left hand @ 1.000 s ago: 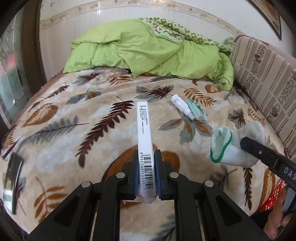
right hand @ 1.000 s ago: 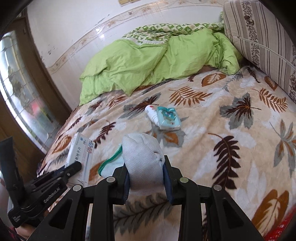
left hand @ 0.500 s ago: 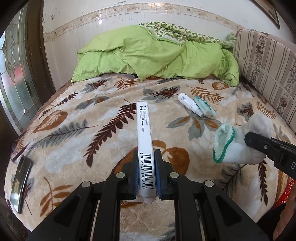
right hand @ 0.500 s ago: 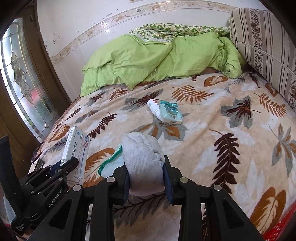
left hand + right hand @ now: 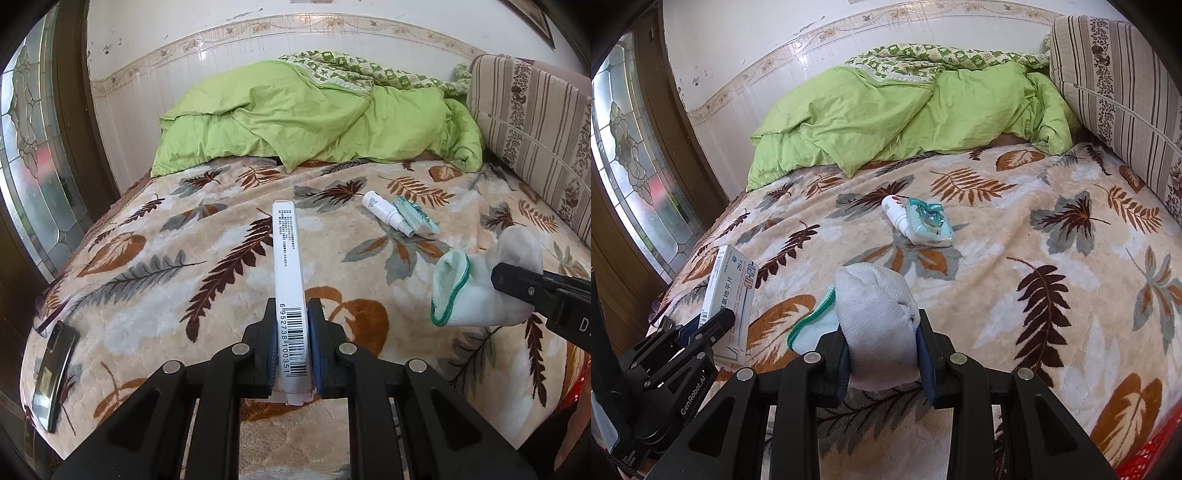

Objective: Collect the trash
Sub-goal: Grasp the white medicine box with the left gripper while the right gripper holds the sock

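My left gripper is shut on a white medicine box with a barcode, held edge-up above the leaf-print blanket. The box also shows in the right wrist view, at the left. My right gripper is shut on a white sock with a green cuff; the sock also shows in the left wrist view. A small white bottle and a teal tissue pack lie side by side on the bed's middle, ahead of both grippers; in the right wrist view the bottle touches the pack.
A dark phone lies at the bed's front left corner. A green duvet is piled at the far end. A striped cushion lines the right side. A red basket corner shows at lower right. A stained-glass window is left.
Both grippers have pulled back and risen from the bed, keeping hold of the box and the sock. More of the bed, the phone and the window show now.
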Demonstrator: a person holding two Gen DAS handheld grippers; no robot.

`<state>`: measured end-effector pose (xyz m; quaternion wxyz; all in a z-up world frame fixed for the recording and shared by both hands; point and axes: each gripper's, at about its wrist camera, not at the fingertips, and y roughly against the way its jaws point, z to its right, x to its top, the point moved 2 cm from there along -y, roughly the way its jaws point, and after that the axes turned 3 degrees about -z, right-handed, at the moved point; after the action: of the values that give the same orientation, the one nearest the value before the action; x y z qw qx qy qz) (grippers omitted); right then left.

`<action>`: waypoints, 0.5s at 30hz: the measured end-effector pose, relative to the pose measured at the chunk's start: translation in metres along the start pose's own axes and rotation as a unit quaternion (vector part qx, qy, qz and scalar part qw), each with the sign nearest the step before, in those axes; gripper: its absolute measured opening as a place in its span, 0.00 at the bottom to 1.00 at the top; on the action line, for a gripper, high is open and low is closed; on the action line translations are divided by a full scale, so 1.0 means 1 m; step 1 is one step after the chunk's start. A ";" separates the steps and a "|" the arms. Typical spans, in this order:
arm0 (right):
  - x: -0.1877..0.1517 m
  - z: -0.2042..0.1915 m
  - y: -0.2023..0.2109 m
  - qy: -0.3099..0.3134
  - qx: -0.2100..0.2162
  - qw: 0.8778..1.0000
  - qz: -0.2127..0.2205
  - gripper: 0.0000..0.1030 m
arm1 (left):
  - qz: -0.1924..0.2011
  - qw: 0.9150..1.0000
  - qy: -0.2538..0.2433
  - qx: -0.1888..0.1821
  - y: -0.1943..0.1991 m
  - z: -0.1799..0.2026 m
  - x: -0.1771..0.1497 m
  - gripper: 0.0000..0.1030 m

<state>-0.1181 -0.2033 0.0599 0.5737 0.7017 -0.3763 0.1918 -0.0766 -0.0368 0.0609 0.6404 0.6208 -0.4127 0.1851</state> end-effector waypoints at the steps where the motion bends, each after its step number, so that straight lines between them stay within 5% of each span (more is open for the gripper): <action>1: 0.000 0.001 0.000 0.000 0.000 1.000 0.000 0.32 | 0.001 1.000 -0.001 0.001 0.000 0.000 0.000 0.14; 15: 0.000 0.000 0.000 0.000 0.000 1.000 0.001 0.32 | 0.003 1.000 -0.005 0.002 0.001 0.002 0.000 0.14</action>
<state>-0.1178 -0.2033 0.0599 0.5734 0.7016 -0.3769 0.1920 -0.0780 -0.0387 0.0616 0.6369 0.6214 -0.4172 0.1847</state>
